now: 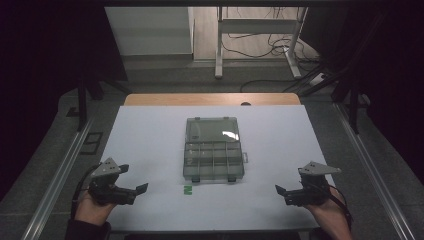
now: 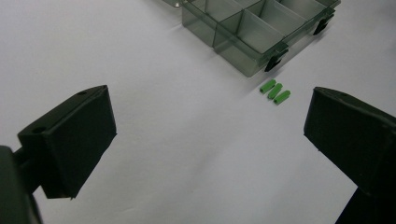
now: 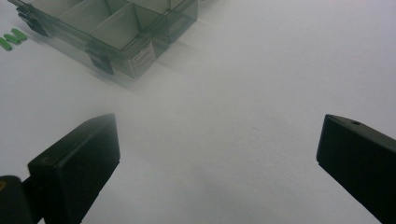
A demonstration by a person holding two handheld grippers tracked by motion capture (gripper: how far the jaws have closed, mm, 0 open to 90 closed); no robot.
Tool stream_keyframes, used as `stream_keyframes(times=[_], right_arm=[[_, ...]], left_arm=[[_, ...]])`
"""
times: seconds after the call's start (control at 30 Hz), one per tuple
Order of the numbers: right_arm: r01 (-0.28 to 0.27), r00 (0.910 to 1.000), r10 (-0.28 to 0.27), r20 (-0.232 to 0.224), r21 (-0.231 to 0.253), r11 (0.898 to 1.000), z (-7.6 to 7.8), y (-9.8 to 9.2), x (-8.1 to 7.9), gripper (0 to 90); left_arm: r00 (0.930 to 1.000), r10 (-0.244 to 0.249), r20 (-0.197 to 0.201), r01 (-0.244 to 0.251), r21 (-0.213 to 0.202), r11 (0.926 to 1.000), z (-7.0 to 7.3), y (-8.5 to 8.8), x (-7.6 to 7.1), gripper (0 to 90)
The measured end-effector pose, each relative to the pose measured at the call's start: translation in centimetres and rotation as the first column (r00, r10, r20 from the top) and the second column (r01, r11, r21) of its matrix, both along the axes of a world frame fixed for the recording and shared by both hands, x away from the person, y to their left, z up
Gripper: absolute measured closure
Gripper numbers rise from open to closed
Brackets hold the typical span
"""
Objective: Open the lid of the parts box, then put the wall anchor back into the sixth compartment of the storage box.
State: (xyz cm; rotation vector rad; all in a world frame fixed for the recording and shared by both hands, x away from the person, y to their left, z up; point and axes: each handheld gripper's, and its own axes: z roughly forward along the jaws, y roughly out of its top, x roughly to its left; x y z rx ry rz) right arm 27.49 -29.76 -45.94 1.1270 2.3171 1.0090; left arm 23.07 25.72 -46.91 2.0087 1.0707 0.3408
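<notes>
The compartment box (image 1: 214,161) lies open, its visible compartments empty. Three green pegs (image 2: 275,91) lie just before it. Left tongs (image 1: 141,189) and right tongs (image 1: 280,191) flank it, released.

A: My left gripper (image 1: 131,191): black body, blocky matte jaws, grey three-cornered plate, black cable.
B: Right gripper (image 1: 282,192)?
A: Same build. Small screw holes in jaw tops. Dark sleeve (image 1: 87,230) on my left arm.

Dim room, grey floor (image 1: 45,165) — perhaps carpet

green pegs (image 2: 275,91), smoky-grey clear box (image 1: 214,150), white table (image 1: 150,130)
</notes>
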Motion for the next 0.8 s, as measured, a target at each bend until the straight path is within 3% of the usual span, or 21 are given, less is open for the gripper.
stream_keyframes(times=[0.37, 0.8], right_arm=[[0.002, 0.9999, -0.002, 0.01, 0.005, 1.0, 0.16, -0.02, 0.04, 0.0], [0.0, 0.9998, 0.0, 0.019, 0.031, 1.0, 0.49, 0.01, 0.03, 0.0]], left_arm=[[0.9998, -0.004, 0.02, 0.004, 0.013, 0.9999, -0.19, -0.11, 0.2, 2.8], [0.9988, -0.04, 0.029, 0.04, -0.017, 0.999, -0.49, -0.33, 0.78, 3.5]])
